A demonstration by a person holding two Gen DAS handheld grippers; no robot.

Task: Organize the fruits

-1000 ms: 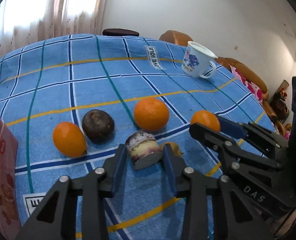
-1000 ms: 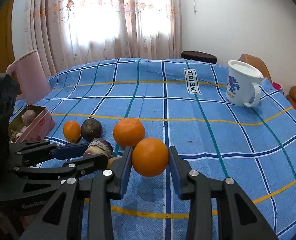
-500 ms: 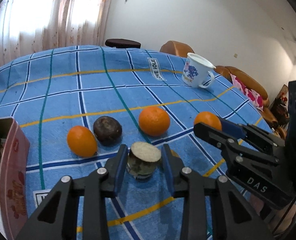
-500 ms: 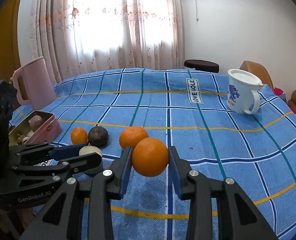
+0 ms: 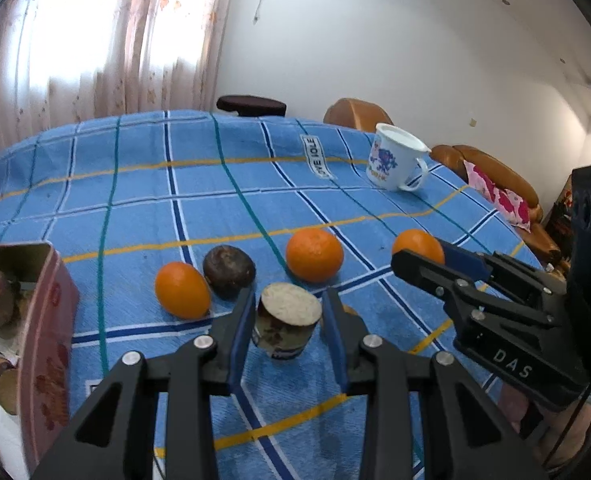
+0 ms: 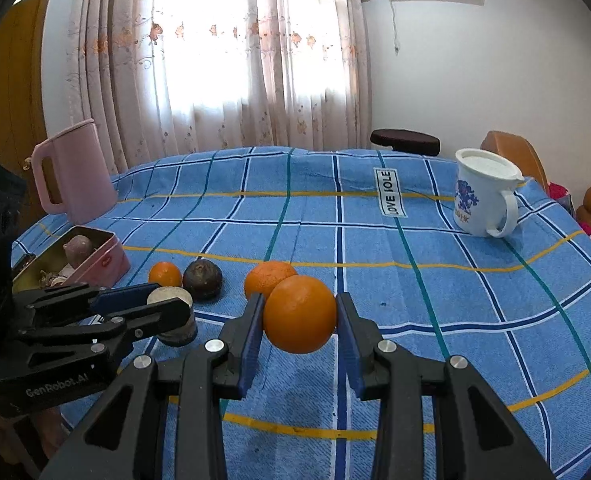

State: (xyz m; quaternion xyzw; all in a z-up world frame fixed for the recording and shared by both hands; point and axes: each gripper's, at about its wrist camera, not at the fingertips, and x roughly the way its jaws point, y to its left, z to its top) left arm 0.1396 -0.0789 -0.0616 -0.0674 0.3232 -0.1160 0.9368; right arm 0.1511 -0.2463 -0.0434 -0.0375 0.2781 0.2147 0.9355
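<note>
My left gripper (image 5: 288,296) is shut on a short cut stub (image 5: 289,322) with purple-white skin and a pale cut face turned up. It stays low over the blue checked cloth (image 5: 199,200). In the right wrist view that gripper (image 6: 171,300) and the stub (image 6: 170,295) sit at the left. My right gripper (image 6: 300,298) is shut on an orange (image 6: 299,314), held a little above the cloth. On the cloth lie another orange (image 5: 313,254), a smaller orange (image 5: 181,290) and a dark round fruit (image 5: 228,270).
An open pink tin (image 5: 43,320) with fruit inside stands at the left edge. A white flowered mug (image 6: 481,200) is at the far right and a pink jug (image 6: 75,172) at the far left. A small brown piece (image 5: 351,311) lies behind my left gripper's right finger.
The stub, first tilted with its cut face toward the camera, now stands with that face up in my left gripper, which rose slightly. The right gripper kept still with its orange.
</note>
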